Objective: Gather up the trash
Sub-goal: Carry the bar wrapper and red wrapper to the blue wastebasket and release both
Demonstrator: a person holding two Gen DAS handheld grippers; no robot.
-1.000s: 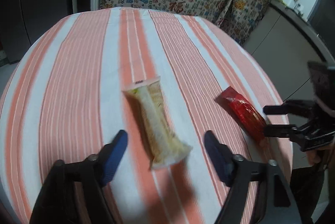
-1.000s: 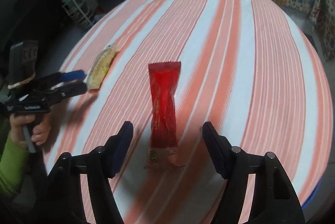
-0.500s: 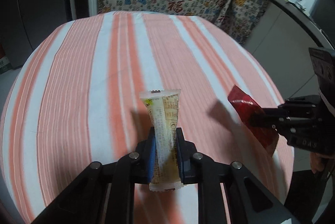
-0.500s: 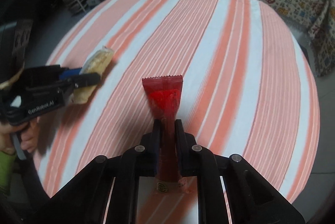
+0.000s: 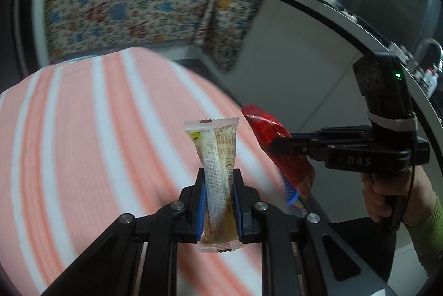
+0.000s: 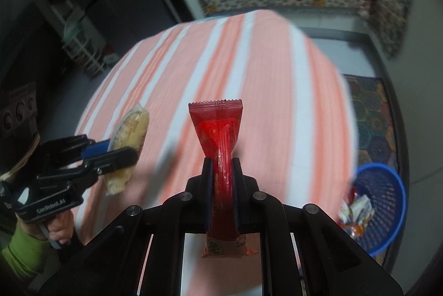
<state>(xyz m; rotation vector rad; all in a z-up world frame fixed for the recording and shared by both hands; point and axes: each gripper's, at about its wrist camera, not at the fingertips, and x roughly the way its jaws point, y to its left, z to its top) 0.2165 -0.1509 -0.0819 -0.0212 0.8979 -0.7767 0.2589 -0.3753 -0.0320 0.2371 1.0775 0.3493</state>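
Observation:
My left gripper [image 5: 218,179] is shut on a pale yellow snack wrapper [image 5: 214,154] and holds it lifted above the striped tablecloth [image 5: 83,143]. My right gripper [image 6: 222,165] is shut on a red snack wrapper [image 6: 217,130], also lifted off the table. The red wrapper [image 5: 274,141] and right gripper [image 5: 288,143] show at the right of the left wrist view. The yellow wrapper [image 6: 128,141] and left gripper [image 6: 110,152] show at the left of the right wrist view.
A blue mesh basket [image 6: 387,185] with several crumpled wrappers [image 6: 355,210] stands on the floor right of the table, on a patterned mat [image 6: 371,113]. A floral cloth [image 5: 124,5] covers furniture behind. A counter [image 5: 318,52] runs on the right.
Both grippers closed on their wrappers half a second ago, then lifted them off the table. Both cameras now sit higher and tilt up, and the basket has come into view.

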